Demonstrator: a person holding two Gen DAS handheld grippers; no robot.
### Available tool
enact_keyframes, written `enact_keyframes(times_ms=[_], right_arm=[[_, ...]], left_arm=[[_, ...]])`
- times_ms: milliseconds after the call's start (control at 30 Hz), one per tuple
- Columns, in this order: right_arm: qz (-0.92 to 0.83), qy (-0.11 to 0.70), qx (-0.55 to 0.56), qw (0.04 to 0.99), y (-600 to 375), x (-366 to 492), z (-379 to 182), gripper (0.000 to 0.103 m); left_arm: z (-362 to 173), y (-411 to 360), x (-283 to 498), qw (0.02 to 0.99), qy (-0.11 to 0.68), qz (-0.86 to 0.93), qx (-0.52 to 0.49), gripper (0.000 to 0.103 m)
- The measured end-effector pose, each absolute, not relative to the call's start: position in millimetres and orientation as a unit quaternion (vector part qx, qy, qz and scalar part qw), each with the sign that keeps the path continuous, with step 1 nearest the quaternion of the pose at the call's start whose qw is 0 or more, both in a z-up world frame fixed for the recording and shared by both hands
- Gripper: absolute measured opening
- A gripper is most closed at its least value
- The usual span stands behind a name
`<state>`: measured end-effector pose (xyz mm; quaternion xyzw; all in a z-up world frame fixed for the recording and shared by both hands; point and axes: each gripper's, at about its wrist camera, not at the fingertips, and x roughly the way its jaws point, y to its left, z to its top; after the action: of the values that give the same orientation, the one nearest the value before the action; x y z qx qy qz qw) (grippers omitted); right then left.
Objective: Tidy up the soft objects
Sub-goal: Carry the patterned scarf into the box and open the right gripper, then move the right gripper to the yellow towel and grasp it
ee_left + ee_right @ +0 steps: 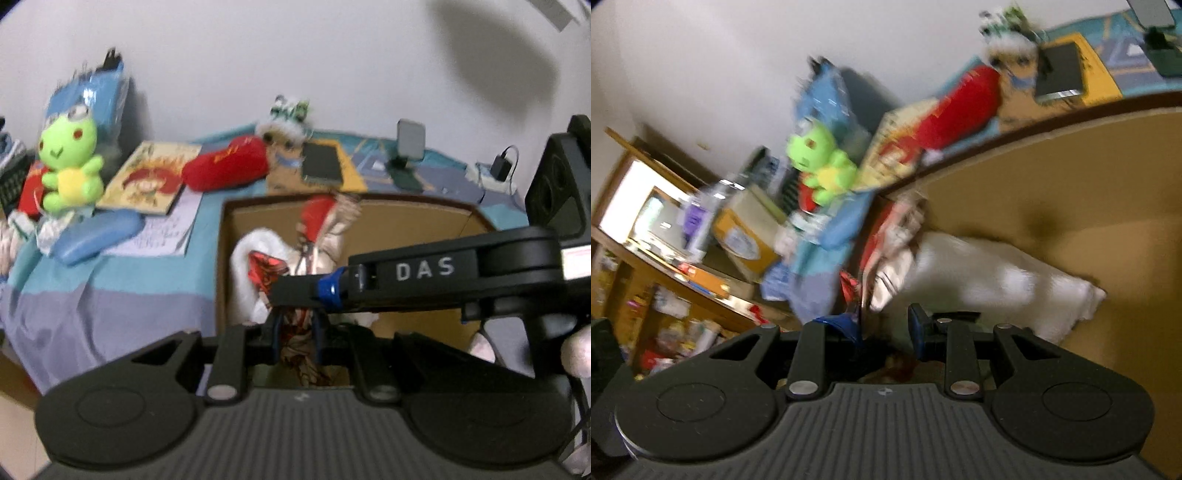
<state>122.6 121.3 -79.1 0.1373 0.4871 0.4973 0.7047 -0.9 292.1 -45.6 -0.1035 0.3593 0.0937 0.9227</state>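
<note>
An open cardboard box (413,221) stands against the bed and holds a white, red and cream plush toy (258,266). My left gripper (297,332) is shut on the toy's patterned lower part above the box. My right gripper (295,291) reaches in from the right, its fingers at the same toy. In the right wrist view the right gripper (886,332) stands open over the box (1089,192), with the white plush (997,280) just beyond the fingertips. A green frog plush (70,162), a red plush (225,162) and a small white fluffy toy (284,125) lie on the bed.
The bed has a blue and grey cover (110,288). On it lie a picture book (147,177), a blue pillow-like piece (96,236), a dark tablet (321,162), a phone stand (406,147) and a charger (498,170). A wooden shelf (665,266) full of items stands left.
</note>
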Motion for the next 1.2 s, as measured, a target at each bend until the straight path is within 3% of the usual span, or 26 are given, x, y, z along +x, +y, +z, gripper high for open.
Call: enact_keyframes(times_ms=[233, 300, 367, 400, 1200], right_arm=[[0.476, 0.521, 0.107, 0.7, 130, 126, -92, 0.011], [0.482, 0.512, 0.108, 0.702, 123, 126, -85, 0.011], [0.48, 0.506, 0.107, 0.708, 117, 127, -78, 0.012], [0.476, 0.505, 0.104, 0.712, 116, 128, -76, 0.012], [0.443, 0.472, 0.163, 0.745, -7, 117, -46, 0.015]], left_arm=[[-65, 300, -3, 0.907, 0.396, 0.087, -0.116, 0.017], [-68, 299, -4, 0.904, 0.402, 0.086, -0.118, 0.027], [-68, 299, -5, 0.905, 0.4, 0.09, -0.116, 0.052], [-66, 300, -6, 0.906, 0.396, 0.09, -0.118, 0.057], [-27, 223, -3, 0.912, 0.383, 0.119, -0.082, 0.057]])
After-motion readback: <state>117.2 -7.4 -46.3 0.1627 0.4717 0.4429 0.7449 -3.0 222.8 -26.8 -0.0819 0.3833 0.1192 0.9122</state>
